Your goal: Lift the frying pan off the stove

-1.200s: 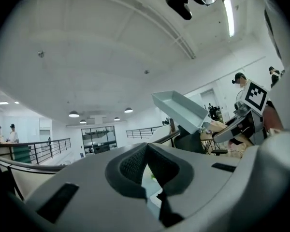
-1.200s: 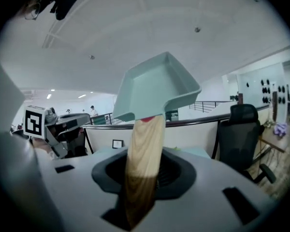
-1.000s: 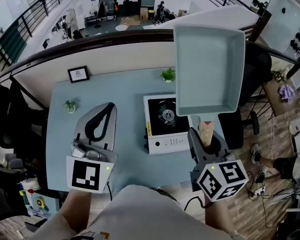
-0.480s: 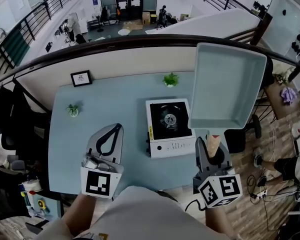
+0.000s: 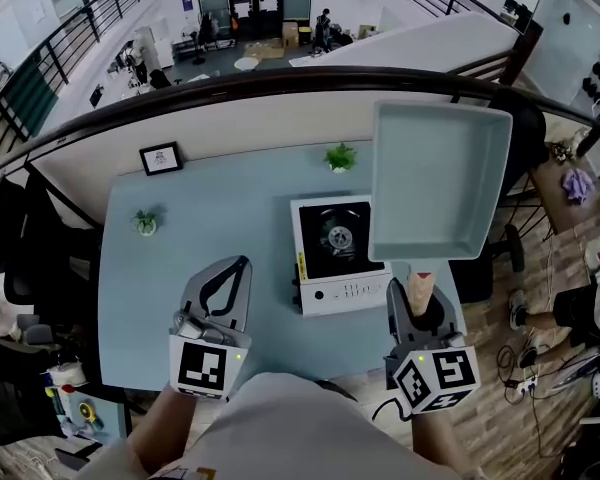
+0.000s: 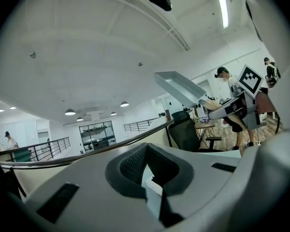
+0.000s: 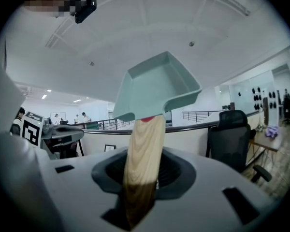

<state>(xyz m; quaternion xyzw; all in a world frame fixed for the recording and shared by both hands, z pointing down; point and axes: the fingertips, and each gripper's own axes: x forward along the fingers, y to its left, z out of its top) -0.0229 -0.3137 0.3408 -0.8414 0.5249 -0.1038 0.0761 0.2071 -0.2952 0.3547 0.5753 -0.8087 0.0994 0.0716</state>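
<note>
Pale blue table [image 5: 230, 193]: broad bare top from 9 to 12 o'clock of the stove, with its right edge hidden under the pan. Grey-green square frying pan [image 5: 435, 178]: in the air, off the burner, at 2 o'clock of the white stove [image 5: 330, 290] and overlapping its right rim in the head view. Right gripper [image 5: 418, 303]: at the stove's 4 o'clock, clamped on the pan's wooden handle [image 5: 421, 284]. Left gripper [image 5: 238, 268]: tips together, empty, at 8 o'clock, apart from the stove. Picture frame [image 5: 161, 157]: near the far edge. Far plant [image 5: 340, 156]: 12 o'clock. Left plant [image 5: 145, 222]: 9 o'clock.
</note>
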